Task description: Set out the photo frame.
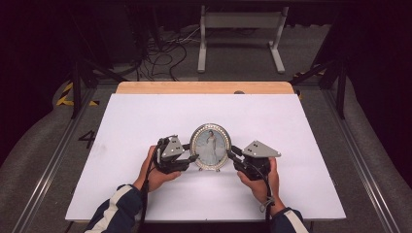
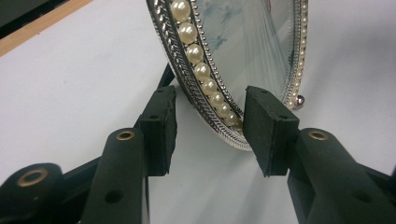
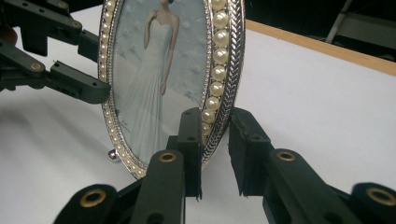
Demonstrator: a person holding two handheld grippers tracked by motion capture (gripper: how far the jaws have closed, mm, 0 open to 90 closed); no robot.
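Note:
An oval silver picture frame [image 1: 210,145] rimmed with pearls stands upright near the middle of the white table top [image 1: 145,111]. It holds a picture of a figure in a long white dress. My left gripper [image 1: 192,151] sits at the frame's left edge. In the left gripper view its jaws [image 2: 210,126] straddle the pearl rim [image 2: 205,79], with a gap on the back side, so it is open. My right gripper [image 1: 231,153] is at the frame's right edge. Its pads [image 3: 215,140] press on the rim [image 3: 219,70] from front and back. The left gripper [image 3: 95,67] shows beyond the frame.
A wooden strip [image 1: 204,87] runs along the table's far edge. Behind it on the floor are a white metal stand [image 1: 240,19] and loose cables [image 1: 160,58]. The frame's small ball foot [image 2: 300,100] rests on the white surface.

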